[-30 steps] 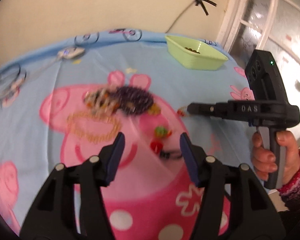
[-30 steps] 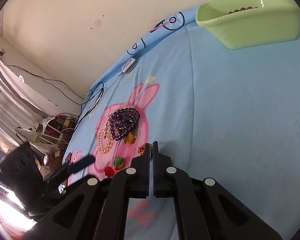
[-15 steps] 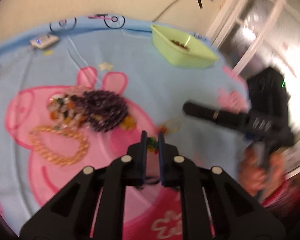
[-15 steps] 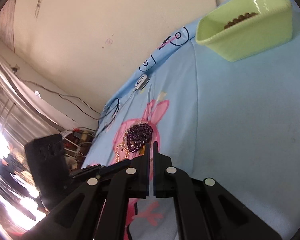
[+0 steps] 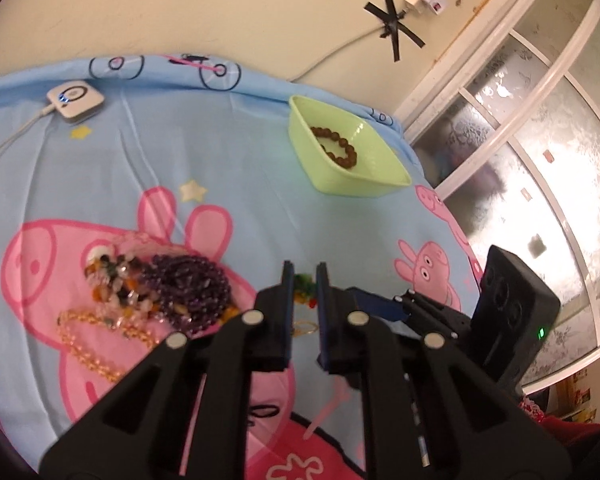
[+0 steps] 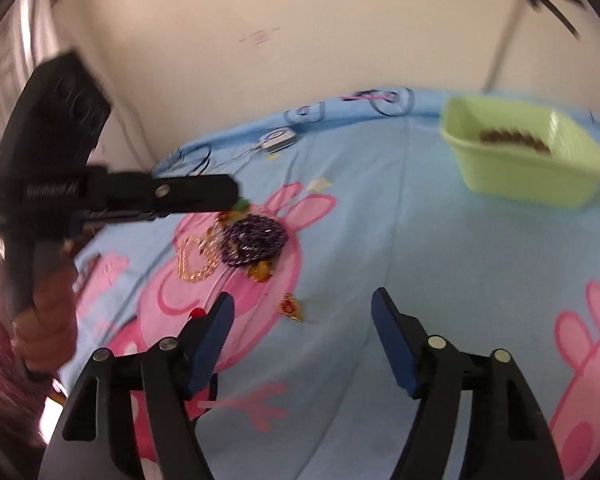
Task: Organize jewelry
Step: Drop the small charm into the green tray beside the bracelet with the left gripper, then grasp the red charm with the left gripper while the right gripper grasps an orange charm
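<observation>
The left gripper (image 5: 303, 280) has its jaws drawn close together on a small green piece of jewelry (image 5: 302, 282), pinched at the very tips and lifted above the cartoon-pig bedsheet (image 5: 160, 152); the piece is partly hidden by the pads, so what kind it is stays uncertain, perhaps a beaded earring. The relation that matters now is the line from this gripper to the light green tray (image 5: 384, 185): the tray sits ahead and to the right of the tips, near the sheet's far right corner by the wall, its long axis running roughly from the far edge toward the right edge. A brown bead bracelet (image 5: 336, 145) already lies inside it. The left gripper carries the load, so the carry likely goes forward and rightward.

The right gripper (image 6: 302, 334) has its jaws spread wide and empty, hovering over the sheet's near edge. Just ahead of it lies a small red-and-gold pendant (image 6: 290, 307), with the purple bead necklace (image 6: 256, 240) and gold chain (image 6: 194, 260) heaped beyond, toward the middle of the sheet.
</observation>
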The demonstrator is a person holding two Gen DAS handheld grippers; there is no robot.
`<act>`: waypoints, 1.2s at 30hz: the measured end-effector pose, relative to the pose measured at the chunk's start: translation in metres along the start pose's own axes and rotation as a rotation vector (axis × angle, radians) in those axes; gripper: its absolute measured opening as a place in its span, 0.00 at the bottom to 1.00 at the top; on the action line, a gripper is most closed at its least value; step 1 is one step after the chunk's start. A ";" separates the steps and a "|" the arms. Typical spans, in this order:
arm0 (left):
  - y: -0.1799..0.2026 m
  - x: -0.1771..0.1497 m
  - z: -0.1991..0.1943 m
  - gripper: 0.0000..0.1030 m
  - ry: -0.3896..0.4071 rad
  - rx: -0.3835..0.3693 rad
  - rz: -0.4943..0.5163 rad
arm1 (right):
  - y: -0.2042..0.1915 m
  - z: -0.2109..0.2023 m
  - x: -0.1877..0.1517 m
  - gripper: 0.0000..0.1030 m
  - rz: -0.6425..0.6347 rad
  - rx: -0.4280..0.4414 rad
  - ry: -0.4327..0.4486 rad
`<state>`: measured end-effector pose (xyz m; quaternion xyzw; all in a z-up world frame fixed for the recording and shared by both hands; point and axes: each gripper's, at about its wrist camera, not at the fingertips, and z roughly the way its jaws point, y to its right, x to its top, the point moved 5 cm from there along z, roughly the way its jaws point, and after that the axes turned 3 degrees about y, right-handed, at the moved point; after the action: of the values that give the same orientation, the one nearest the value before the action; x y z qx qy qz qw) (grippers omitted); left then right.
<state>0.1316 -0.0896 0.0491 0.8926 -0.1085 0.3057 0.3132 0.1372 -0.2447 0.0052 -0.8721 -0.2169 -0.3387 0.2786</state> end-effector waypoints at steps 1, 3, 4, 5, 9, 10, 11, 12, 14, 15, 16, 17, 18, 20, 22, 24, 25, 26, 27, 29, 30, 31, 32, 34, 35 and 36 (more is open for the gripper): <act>0.000 0.000 -0.001 0.09 -0.001 0.000 -0.001 | -0.004 0.004 0.000 0.46 -0.022 -0.014 -0.021; 0.001 0.001 0.000 0.09 0.000 0.005 0.005 | -0.010 0.017 -0.002 0.34 -0.080 -0.030 -0.087; 0.003 0.002 0.000 0.09 0.001 0.006 0.009 | -0.014 0.022 -0.003 0.11 -0.097 -0.036 -0.105; 0.005 0.003 0.001 0.09 0.001 0.005 0.012 | -0.015 0.029 -0.006 0.00 -0.125 -0.053 -0.138; 0.013 0.012 0.010 0.09 -0.008 0.001 0.035 | 0.002 0.022 -0.004 0.00 -0.103 -0.054 -0.110; 0.016 0.017 0.015 0.09 -0.014 -0.001 0.041 | 0.014 0.013 0.002 0.00 -0.063 -0.055 -0.071; 0.021 0.023 0.022 0.09 -0.019 -0.005 0.049 | 0.025 0.005 0.008 0.00 -0.023 -0.042 -0.041; 0.024 0.027 0.027 0.09 -0.022 -0.011 0.055 | 0.043 -0.007 0.017 0.00 0.034 -0.037 0.005; 0.038 0.044 0.042 0.09 -0.027 -0.033 0.073 | 0.070 -0.024 0.032 0.00 0.094 -0.064 0.073; 0.044 0.052 0.049 0.09 -0.030 -0.041 0.082 | 0.090 -0.036 0.042 0.00 0.133 -0.082 0.116; 0.053 0.063 0.060 0.09 -0.032 -0.048 0.098 | 0.104 -0.042 0.048 0.00 0.158 -0.093 0.142; 0.061 0.073 0.070 0.09 -0.032 -0.047 0.111 | 0.117 -0.049 0.054 0.00 0.182 -0.103 0.167; 0.069 0.082 0.082 0.09 -0.034 -0.045 0.122 | 0.130 -0.054 0.060 0.00 0.204 -0.115 0.190; 0.078 0.096 0.102 0.09 -0.040 -0.044 0.128 | 0.156 -0.058 0.073 0.00 0.242 -0.130 0.225; 0.084 0.110 0.125 0.09 -0.048 -0.040 0.123 | 0.173 -0.055 0.082 0.00 0.269 -0.153 0.238; 0.085 0.121 0.150 0.10 -0.059 -0.023 0.115 | 0.186 -0.049 0.086 0.00 0.289 -0.165 0.251; 0.082 0.123 0.159 0.10 -0.062 0.004 0.114 | 0.192 -0.044 0.087 0.00 0.297 -0.184 0.250; 0.078 0.124 0.170 0.11 -0.080 0.039 0.104 | 0.195 -0.037 0.086 0.00 0.303 -0.205 0.240; 0.075 0.123 0.177 0.16 -0.102 0.059 0.089 | 0.197 -0.031 0.082 0.07 0.304 -0.216 0.224; 0.065 0.117 0.188 0.18 -0.147 0.061 0.043 | 0.195 -0.032 0.077 0.28 0.273 -0.214 0.262; 0.061 0.114 0.188 0.20 -0.150 0.052 0.029 | 0.192 -0.037 0.076 0.36 0.239 -0.252 0.274; 0.059 0.112 0.185 0.22 -0.147 0.056 0.025 | 0.190 -0.043 0.077 0.45 0.205 -0.294 0.284; 0.055 0.109 0.181 0.24 -0.145 0.060 0.022 | 0.188 -0.047 0.078 0.45 0.188 -0.312 0.302; 0.052 0.107 0.162 0.24 -0.119 0.039 0.006 | 0.183 -0.060 0.081 0.45 0.187 -0.325 0.352; 0.052 0.106 0.150 0.24 -0.102 0.024 0.007 | 0.178 -0.070 0.082 0.45 0.188 -0.323 0.384; 0.053 0.105 0.134 0.24 -0.078 0.012 0.012 | 0.171 -0.079 0.084 0.45 0.185 -0.324 0.420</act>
<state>0.2579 -0.2145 0.0568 0.9050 -0.1245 0.2731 0.3016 0.2538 -0.4076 0.0556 -0.8320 -0.0167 -0.5156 0.2041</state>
